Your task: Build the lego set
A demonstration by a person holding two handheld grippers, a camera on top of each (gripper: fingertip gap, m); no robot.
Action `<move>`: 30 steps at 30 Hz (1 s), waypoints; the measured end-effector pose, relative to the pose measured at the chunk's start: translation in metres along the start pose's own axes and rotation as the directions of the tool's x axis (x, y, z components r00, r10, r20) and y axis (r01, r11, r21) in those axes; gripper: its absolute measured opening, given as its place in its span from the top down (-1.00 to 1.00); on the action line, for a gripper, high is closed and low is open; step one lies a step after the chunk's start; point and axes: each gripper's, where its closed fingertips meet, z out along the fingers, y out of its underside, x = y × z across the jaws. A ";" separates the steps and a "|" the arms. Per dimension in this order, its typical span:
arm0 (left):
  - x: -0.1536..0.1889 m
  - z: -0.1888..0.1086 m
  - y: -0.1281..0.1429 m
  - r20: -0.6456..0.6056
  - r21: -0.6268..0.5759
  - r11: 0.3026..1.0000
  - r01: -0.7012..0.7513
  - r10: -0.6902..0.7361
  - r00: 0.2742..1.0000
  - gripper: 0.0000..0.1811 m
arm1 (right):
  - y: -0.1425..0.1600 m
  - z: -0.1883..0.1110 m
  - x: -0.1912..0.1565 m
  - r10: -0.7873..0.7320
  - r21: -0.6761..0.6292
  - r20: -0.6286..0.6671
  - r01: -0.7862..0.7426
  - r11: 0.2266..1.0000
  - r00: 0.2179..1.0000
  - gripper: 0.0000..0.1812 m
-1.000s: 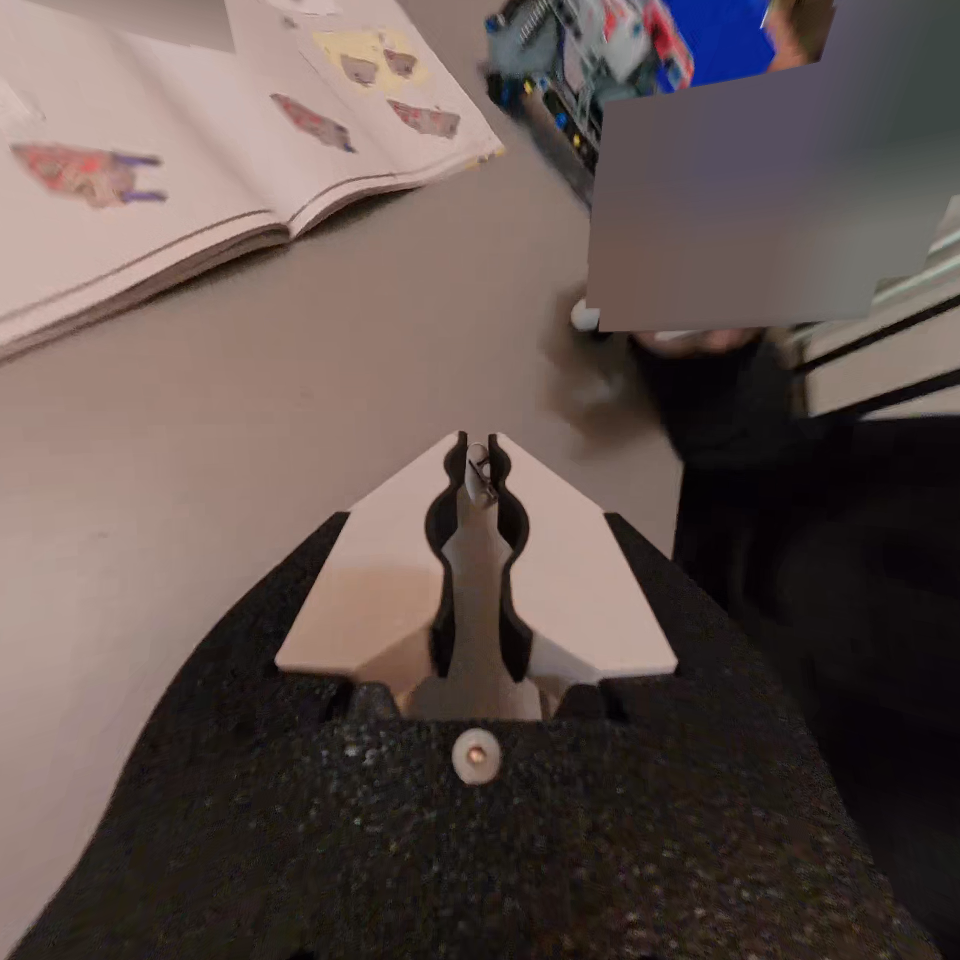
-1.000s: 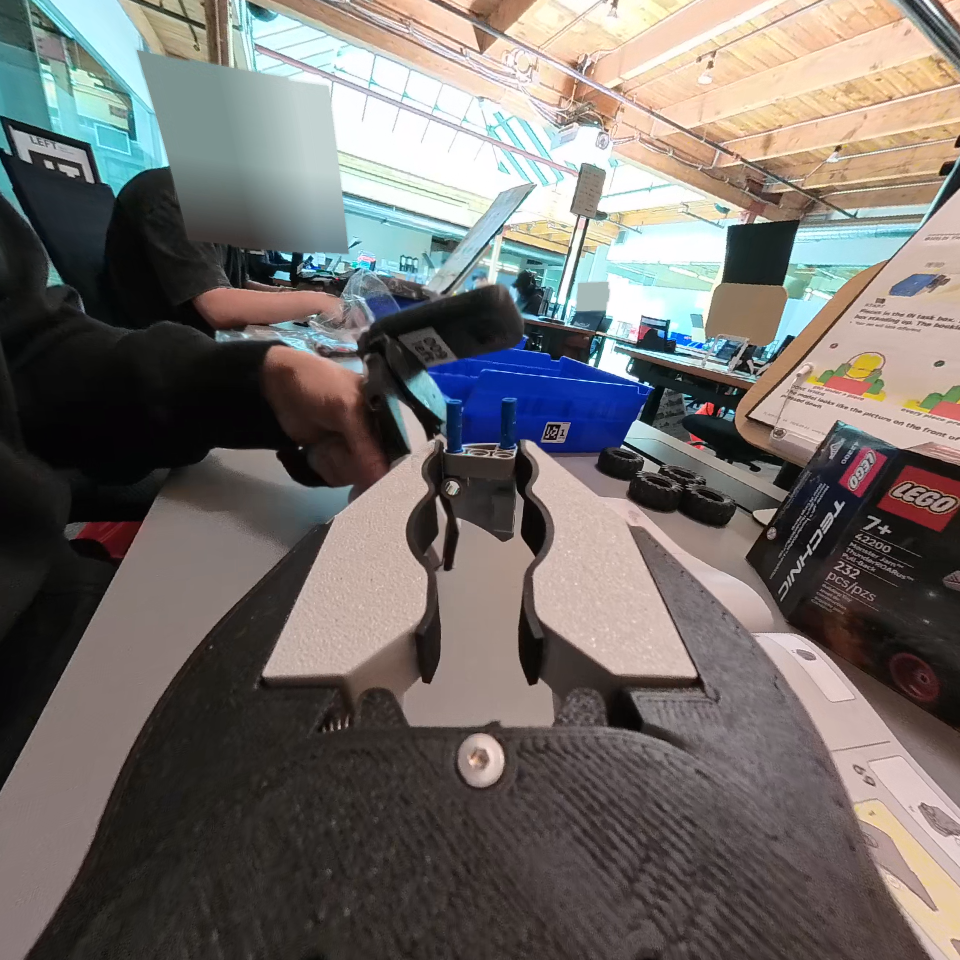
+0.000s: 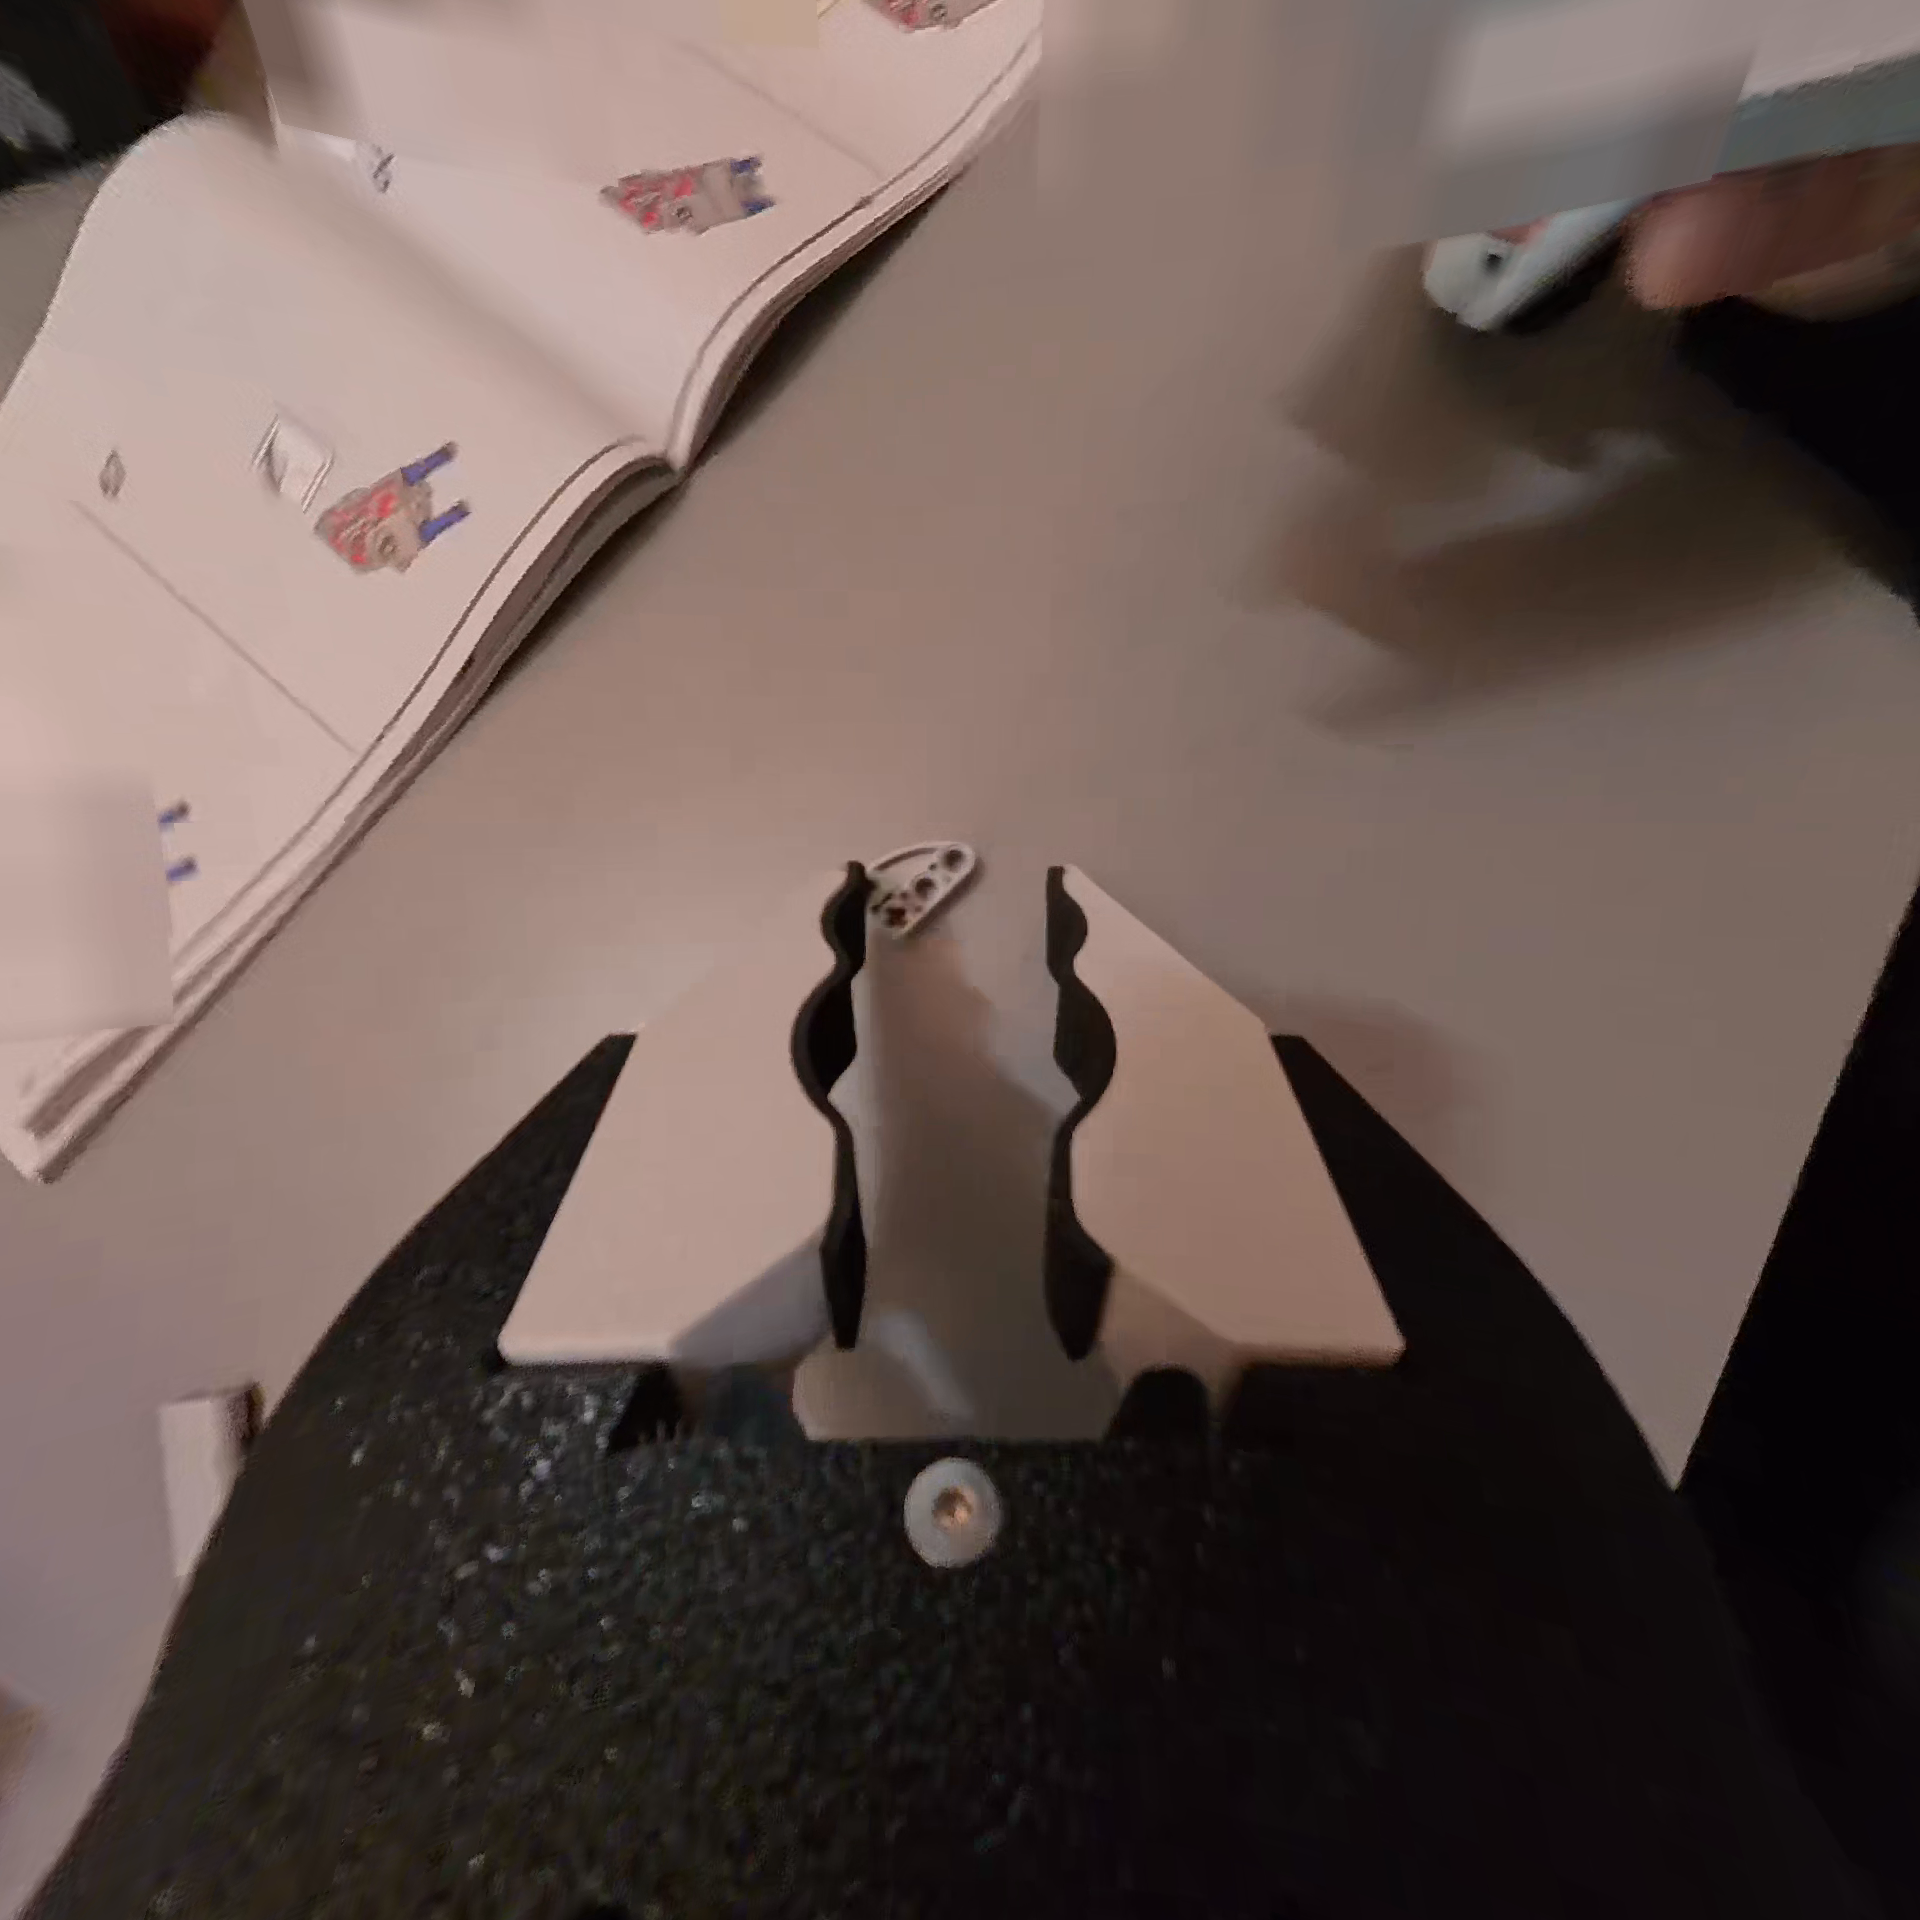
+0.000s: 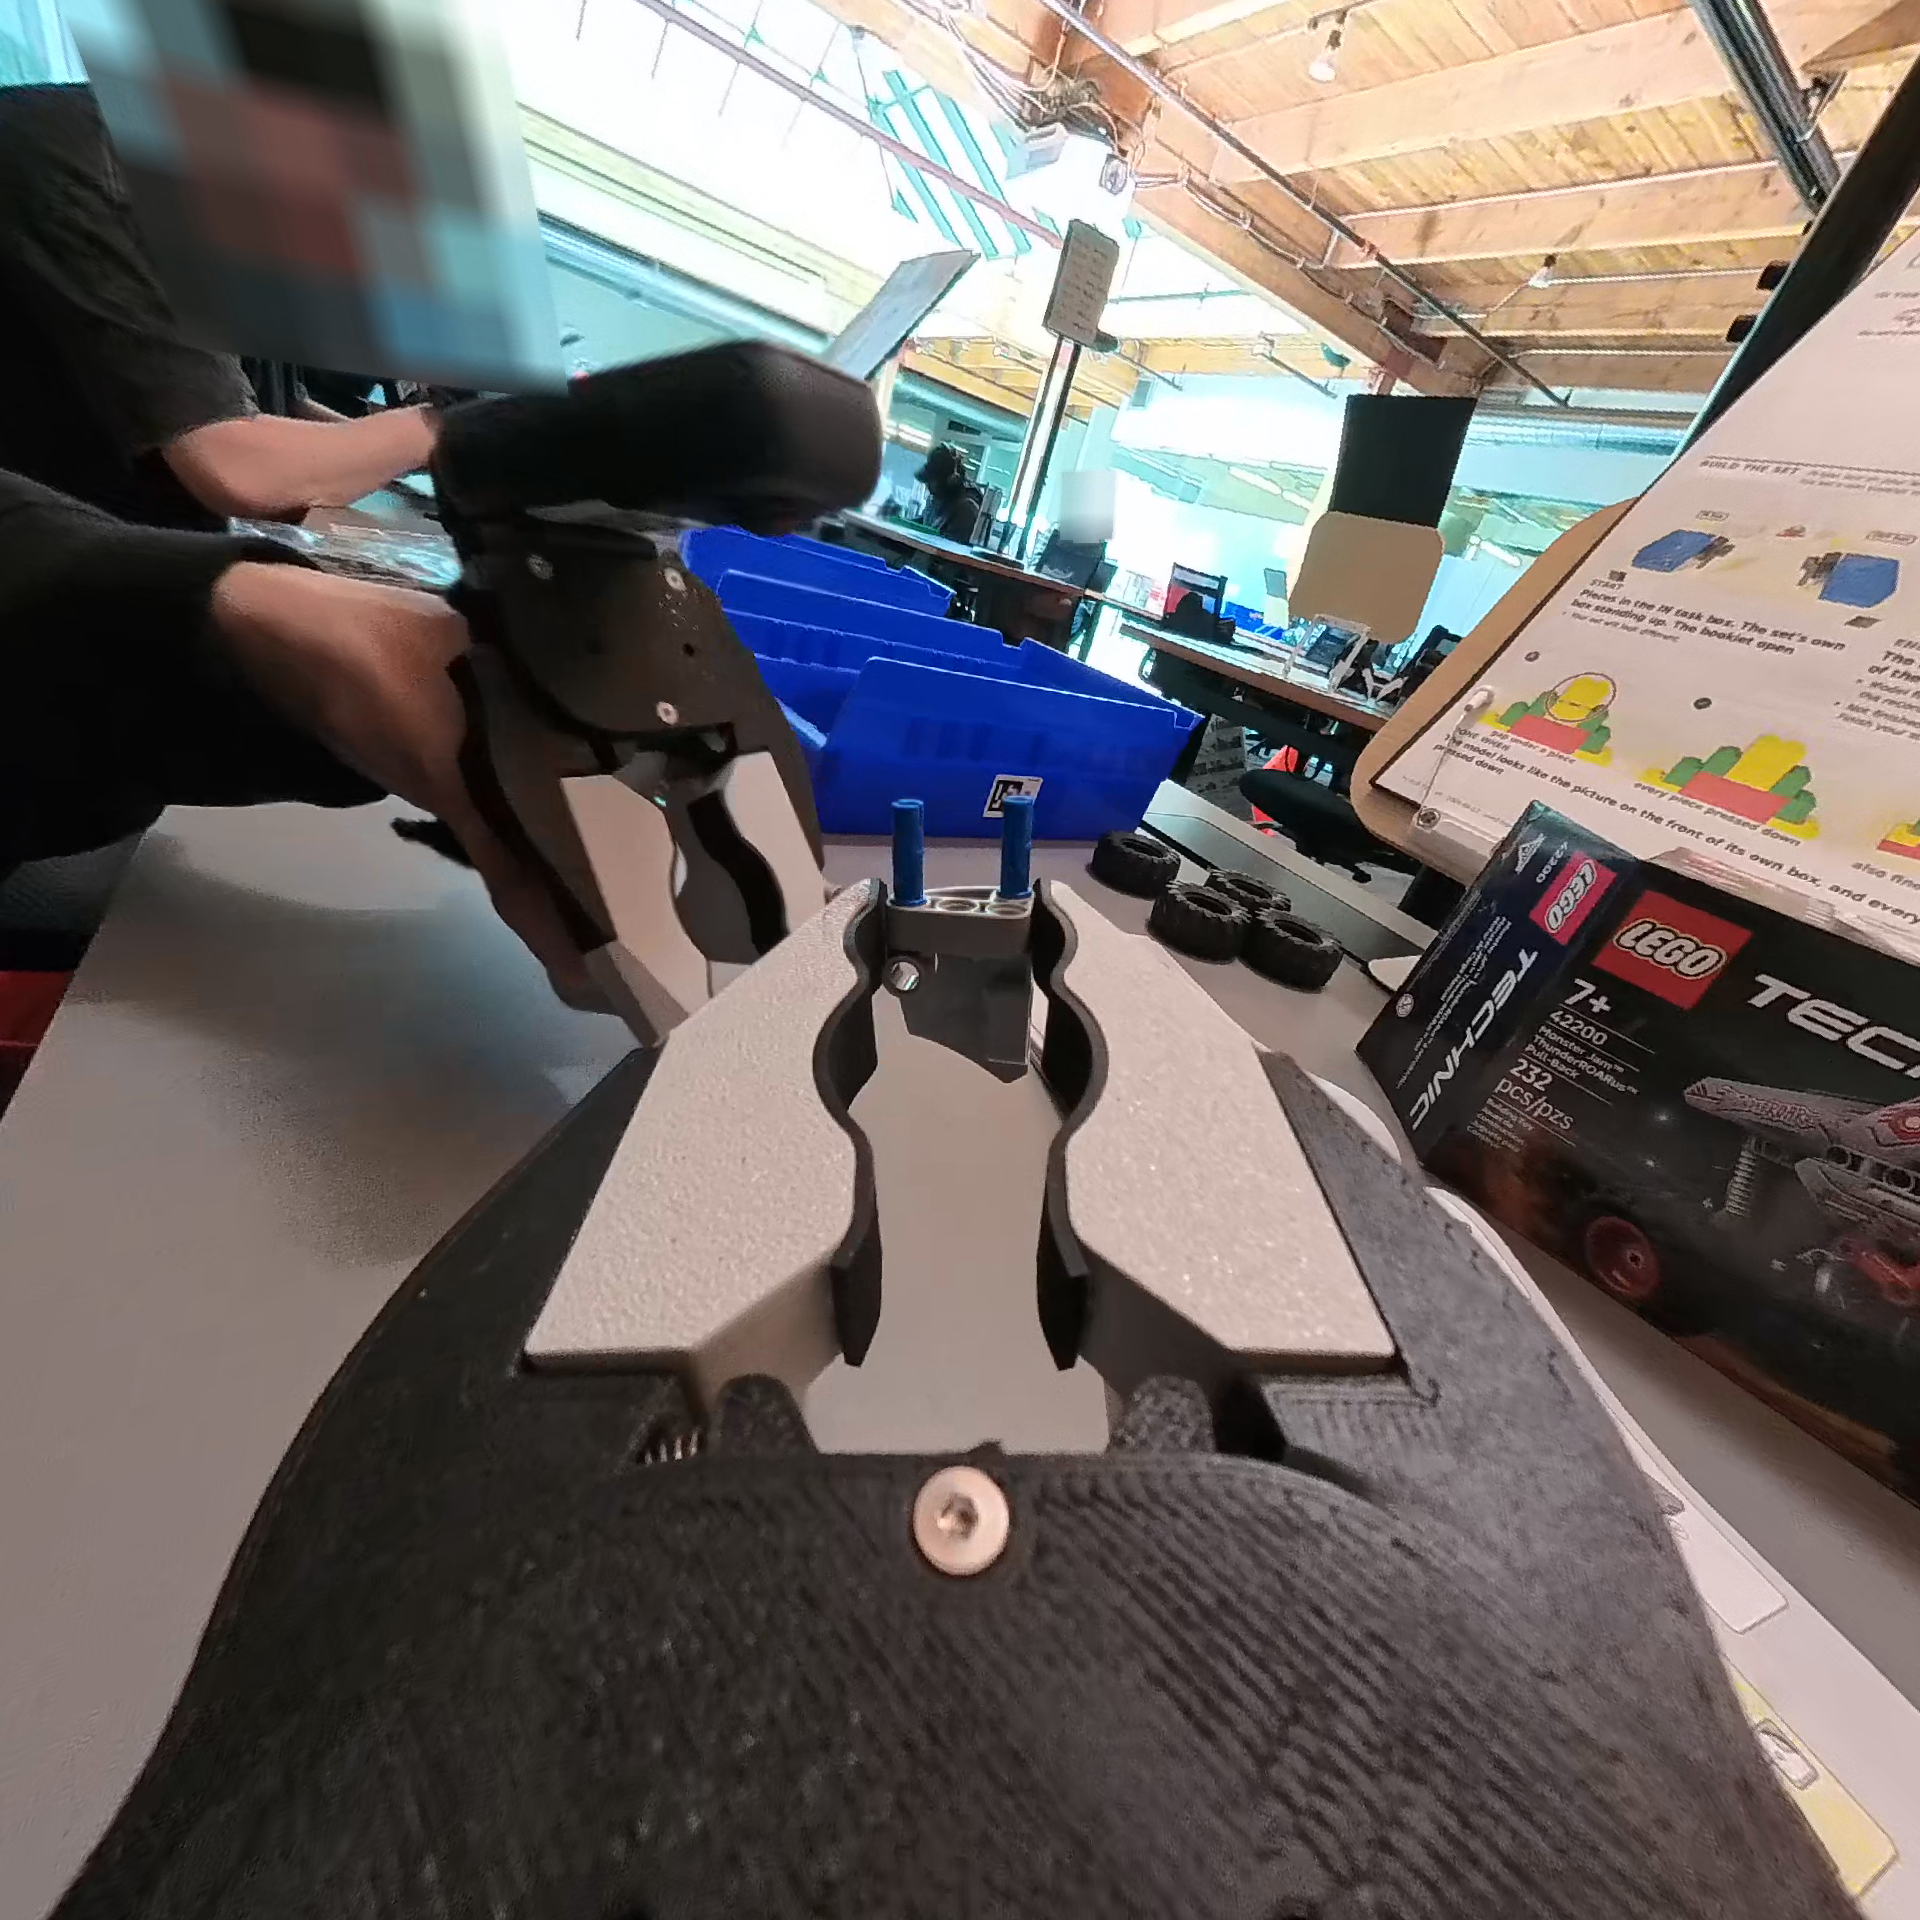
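Between the right tool's [image 4: 956,914] tips sat a small grey plastic Lego piece with two upright blue pins [image 4: 961,935], clamped steady, likely for joining. Just ahead of the left tool [image 3: 951,883], parted and empty, a flat grey holed plate [image 3: 925,883] lay on the table [image 3: 1039,623].

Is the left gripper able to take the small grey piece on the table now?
Probably yes: the left gripper is open, the grey piece lies just past its fingertips on the table, nothing between.
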 end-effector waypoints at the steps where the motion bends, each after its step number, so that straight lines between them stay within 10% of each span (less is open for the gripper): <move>1: 0.005 -0.001 -0.002 -0.004 0.008 0.998 -0.061 0.061 0.998 0.70 | 0.001 0.000 0.000 -0.002 -0.003 0.000 0.002 1.000 1.000 0.72; 8: 0.002 0.000 0.002 0.059 -0.087 0.929 -0.360 0.365 0.929 0.88 | 0.002 0.000 0.000 -0.005 -0.009 -0.001 0.005 1.000 1.000 0.72; 20: -0.003 0.006 0.001 0.028 -0.098 0.889 -0.447 0.451 0.892 1.00 | 0.003 0.001 -0.001 -0.012 -0.018 -0.001 0.012 1.000 1.000 0.72; 26: -0.001 -0.007 -0.014 -0.197 0.103 0.993 0.060 -0.038 0.980 1.00 | 0.003 0.000 0.001 -0.014 -0.018 -0.010 0.014 1.000 1.000 0.72; 30: -0.003 -0.017 -0.023 -0.544 0.037 0.829 0.559 -0.453 0.707 1.00 | 0.005 0.001 0.000 -0.010 -0.028 0.000 0.010 1.000 1.000 0.72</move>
